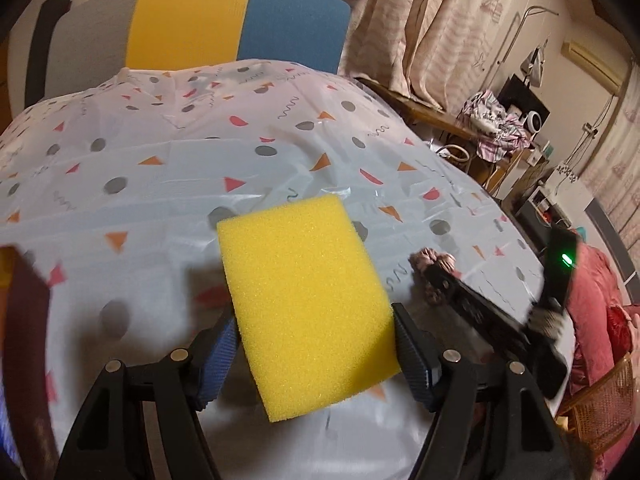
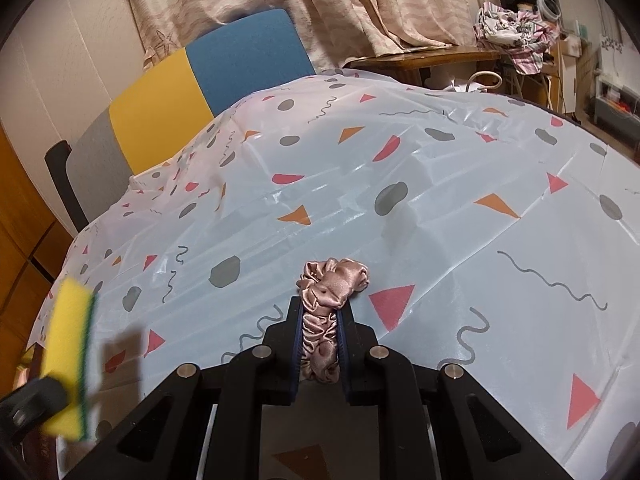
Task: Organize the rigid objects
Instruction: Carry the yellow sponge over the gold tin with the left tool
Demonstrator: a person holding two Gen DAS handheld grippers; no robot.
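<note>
Blue-ribbed pads of the left tongs point(image 1: 314, 354) are being pressed against the two long sides of a yellow sponge point(image 1: 306, 300), so the block is being gripped and carried clear of the surface point(image 1: 160, 168). Its long axis is being held pointing straight ahead from the jaws, toward the chair point(image 1: 236, 24). Porous, squashy foam is being shown on the broad face; a thin green scouring layer is being seen on the back from the right wrist view. A pink satin scrunchie point(image 2: 326, 320), gathered and glossy, is being clenched in the nearly shut right tongs point(image 2: 322, 344), resting low over the slick patterned plastic cloth. Judging by the layout, either piece is being readied for placement ahead.
</note>
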